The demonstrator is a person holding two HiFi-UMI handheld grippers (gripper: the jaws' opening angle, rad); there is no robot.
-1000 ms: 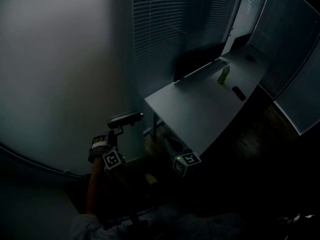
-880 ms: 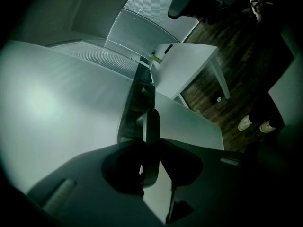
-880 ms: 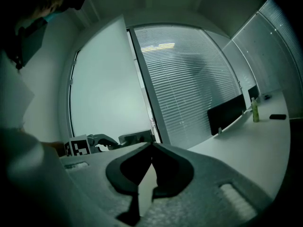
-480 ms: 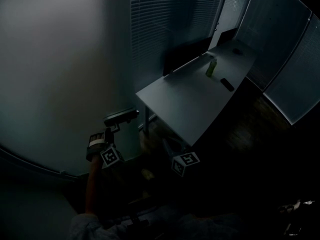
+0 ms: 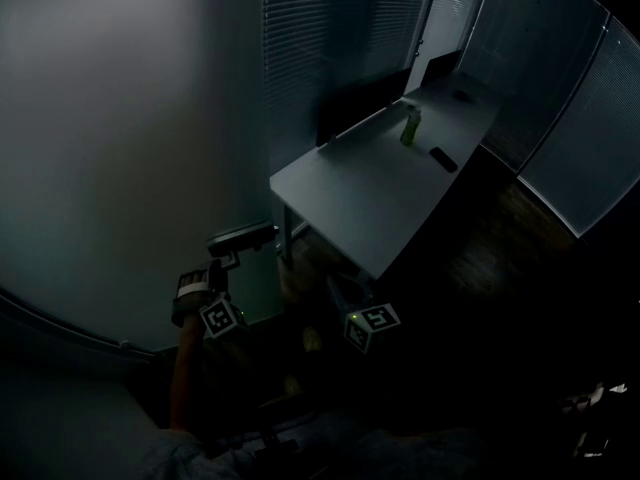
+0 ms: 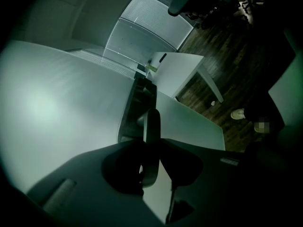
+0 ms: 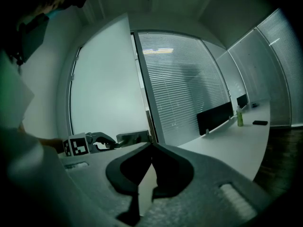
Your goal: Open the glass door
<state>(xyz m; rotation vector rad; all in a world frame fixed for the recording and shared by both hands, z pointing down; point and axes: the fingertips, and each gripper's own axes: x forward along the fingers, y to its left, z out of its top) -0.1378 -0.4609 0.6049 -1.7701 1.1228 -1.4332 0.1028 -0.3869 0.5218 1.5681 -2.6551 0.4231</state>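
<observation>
**A:** Head view, left forearm (image 5: 185, 368) reaching far, left gripper (image 5: 232, 258) pinching the lever handle (image 5: 245, 235) at the right edge of the frosted glass door (image 5: 120, 138), which fills the left.

**B:** And the other?

**A:** Right gripper (image 7: 152, 145) held near, right of the handle, jaws pressed together on nothing, pointing roughly level at the blinds (image 7: 184, 89).

There was one door (image 5: 130, 168) with one handle (image 5: 242, 236), and there were two grippers, the left gripper (image 6: 152, 143) and the right gripper (image 7: 151, 144), each with one cube (image 5: 221, 317) (image 5: 372, 326). One table (image 5: 340, 198) was there, with one bottle (image 5: 410, 125), one flat dark thing (image 5: 443, 159) and one dark screen (image 5: 360, 108). The left gripper view showed one pale shoe (image 6: 237, 114), and the head view one forearm (image 5: 183, 368); the blinds (image 5: 310, 38) were too dim to count.
</observation>
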